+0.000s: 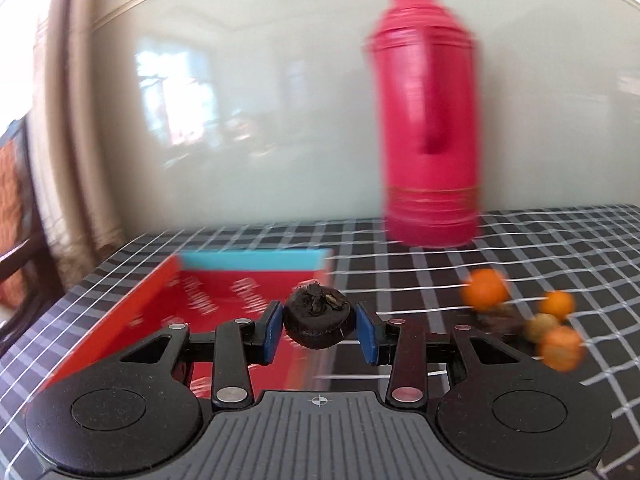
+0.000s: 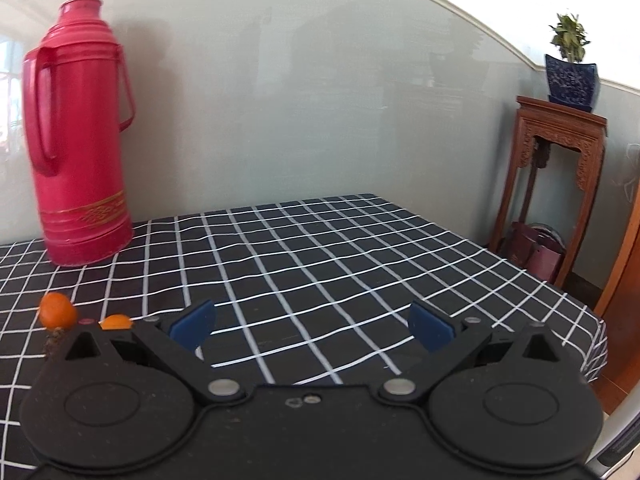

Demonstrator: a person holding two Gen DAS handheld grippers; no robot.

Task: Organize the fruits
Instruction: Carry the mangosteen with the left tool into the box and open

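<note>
Dark, round, possibly dried fruit (image 1: 319, 326) clamped in left gripper (image 1: 320, 330) above red box (image 1: 160, 312) | right gripper (image 2: 312, 326) spread apart, empty, over checked surface (image 2: 320, 248) | orange fruits (image 1: 486, 290) nearby

Three orange fruits (image 1: 485, 290) are counted on the checked cloth, plus one yellowish fruit (image 1: 541, 327) among them. One dark, rough fruit (image 1: 319, 322) is seen, one red tray (image 1: 192, 312), and one red thermos flask (image 1: 430, 120).
</note>
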